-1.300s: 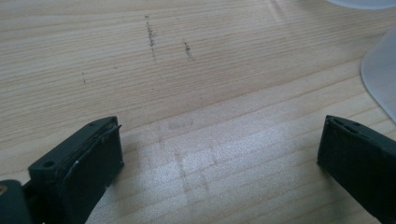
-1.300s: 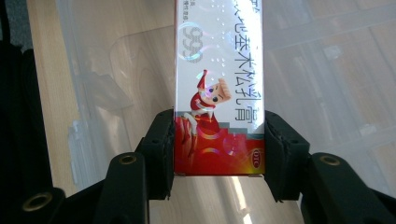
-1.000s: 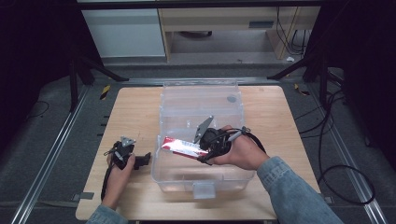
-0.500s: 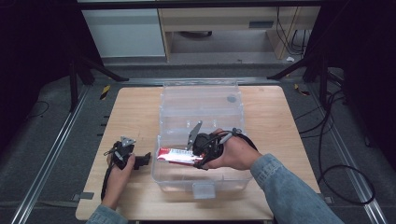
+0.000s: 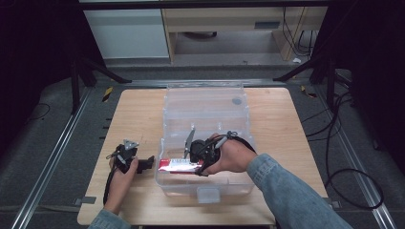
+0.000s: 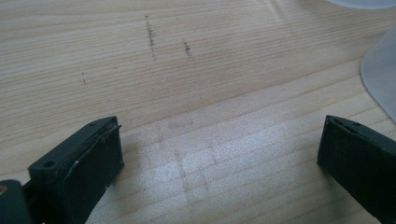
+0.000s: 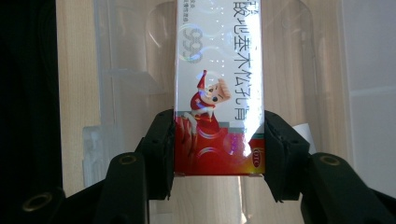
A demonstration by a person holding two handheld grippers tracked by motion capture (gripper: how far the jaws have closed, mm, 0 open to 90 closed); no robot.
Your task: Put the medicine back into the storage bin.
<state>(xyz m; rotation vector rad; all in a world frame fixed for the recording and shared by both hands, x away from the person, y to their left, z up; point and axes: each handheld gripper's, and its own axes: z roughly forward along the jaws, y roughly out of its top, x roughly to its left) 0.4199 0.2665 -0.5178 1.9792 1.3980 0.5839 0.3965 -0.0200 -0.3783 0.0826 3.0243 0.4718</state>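
Your right gripper point(image 5: 191, 164) pinches a long red-and-white printed carton point(image 7: 218, 88) between its jaws, inside the clear plastic storage box point(image 5: 205, 107) near its front wall. Your left gripper point(image 5: 149, 163), jaws spread, rests on the wooden tabletop point(image 6: 196, 84) just left of that box.

Count from my side: one wooden table point(image 5: 286, 129), one clear plastic bin point(image 5: 205, 102) on it, one red-and-white carton point(image 7: 218, 88). Two grippers in my hands: left gripper point(image 5: 149, 163), right gripper point(image 7: 218, 154). Two black jaws on each.
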